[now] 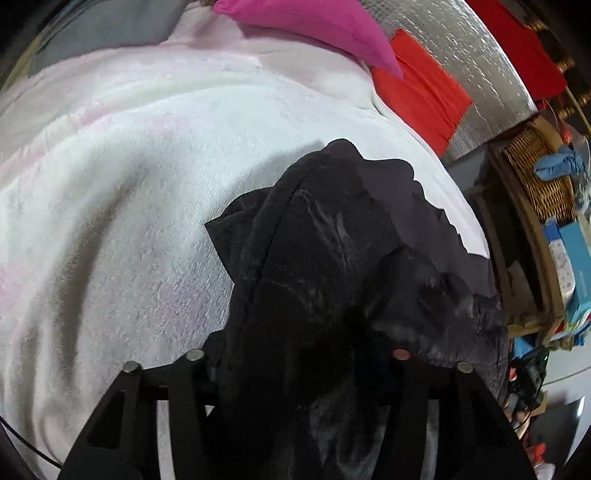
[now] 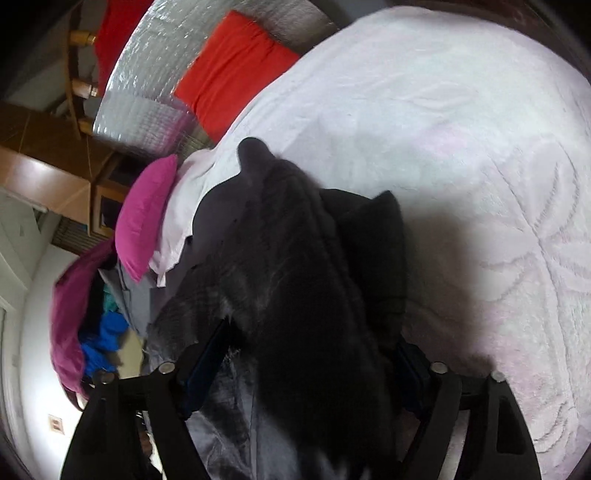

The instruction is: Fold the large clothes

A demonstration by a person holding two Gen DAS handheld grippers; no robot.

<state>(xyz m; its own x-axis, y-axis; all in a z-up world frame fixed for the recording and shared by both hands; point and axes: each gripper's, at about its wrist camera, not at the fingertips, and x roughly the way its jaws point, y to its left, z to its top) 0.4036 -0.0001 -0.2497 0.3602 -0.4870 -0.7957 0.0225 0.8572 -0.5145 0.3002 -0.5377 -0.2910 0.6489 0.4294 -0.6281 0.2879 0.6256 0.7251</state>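
Note:
A large black garment hangs bunched over a bed covered with a white-pink blanket. My left gripper is shut on the garment's fabric, which drapes over and hides its fingertips. In the right wrist view the same black garment fills the centre above the blanket. My right gripper is also shut on the garment, its fingertips buried in the cloth. Both grippers hold the garment lifted above the blanket.
A magenta pillow and a red pillow lie at the head of the bed against a silver quilted headboard. A wicker basket and shelves stand beside the bed. A pile of coloured clothes lies off the bed's edge.

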